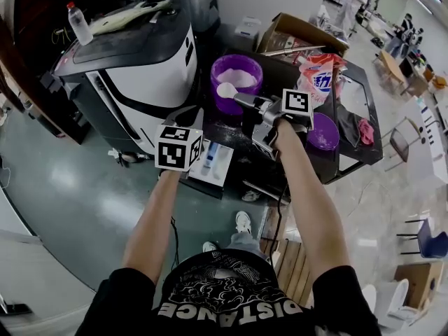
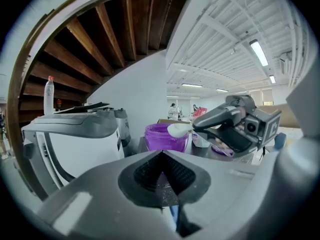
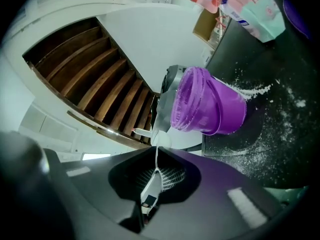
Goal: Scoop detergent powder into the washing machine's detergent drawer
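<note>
The right gripper (image 3: 154, 176) is clamped on the handle of a white scoop (image 1: 227, 89). The scoop's bowl is heaped with powder and hangs just above the rim of the purple tub (image 1: 238, 72) on the black table (image 1: 353, 96). The left gripper (image 2: 160, 179) has its jaws pressed together with nothing between them. It sits low beside the washing machine (image 1: 133, 68), next to the open drawer (image 1: 212, 163). A detergent bag (image 1: 320, 75) lies to the right of the tub.

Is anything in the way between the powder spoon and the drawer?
Nothing I can see. The scoop, held by the right gripper, is by the purple tub; the drawer sits open beside the left gripper.
</note>
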### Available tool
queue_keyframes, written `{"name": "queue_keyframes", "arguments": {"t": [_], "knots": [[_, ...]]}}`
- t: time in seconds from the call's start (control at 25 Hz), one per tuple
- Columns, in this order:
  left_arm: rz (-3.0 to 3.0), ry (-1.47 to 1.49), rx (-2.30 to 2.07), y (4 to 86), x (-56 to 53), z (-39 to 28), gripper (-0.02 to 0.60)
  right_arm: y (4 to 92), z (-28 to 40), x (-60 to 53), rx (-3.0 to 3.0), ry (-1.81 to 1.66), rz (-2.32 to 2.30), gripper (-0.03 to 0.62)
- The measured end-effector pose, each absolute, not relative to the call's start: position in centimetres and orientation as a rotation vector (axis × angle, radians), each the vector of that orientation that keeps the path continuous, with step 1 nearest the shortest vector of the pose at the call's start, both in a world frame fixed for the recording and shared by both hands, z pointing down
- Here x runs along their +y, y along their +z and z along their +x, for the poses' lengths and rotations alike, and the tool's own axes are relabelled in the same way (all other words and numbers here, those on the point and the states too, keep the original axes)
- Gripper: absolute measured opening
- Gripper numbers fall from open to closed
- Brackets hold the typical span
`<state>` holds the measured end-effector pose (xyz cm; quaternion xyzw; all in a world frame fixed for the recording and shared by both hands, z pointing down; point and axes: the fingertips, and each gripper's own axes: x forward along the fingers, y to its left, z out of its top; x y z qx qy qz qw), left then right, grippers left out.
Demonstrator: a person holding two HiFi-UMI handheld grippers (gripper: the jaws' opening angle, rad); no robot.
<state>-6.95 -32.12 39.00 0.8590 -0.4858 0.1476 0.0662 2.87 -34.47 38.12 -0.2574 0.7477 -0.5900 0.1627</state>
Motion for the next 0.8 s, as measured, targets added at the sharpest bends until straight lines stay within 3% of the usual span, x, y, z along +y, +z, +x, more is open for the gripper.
{"name": "queue_keyframes", "arguments": {"t": [0.8], "knots": [[2.589, 0.410, -1.455, 41.5, -28.1, -10.0, 0.000, 41.5, -0.1, -28.8, 2.061, -1.647, -0.647, 0.037]]}}
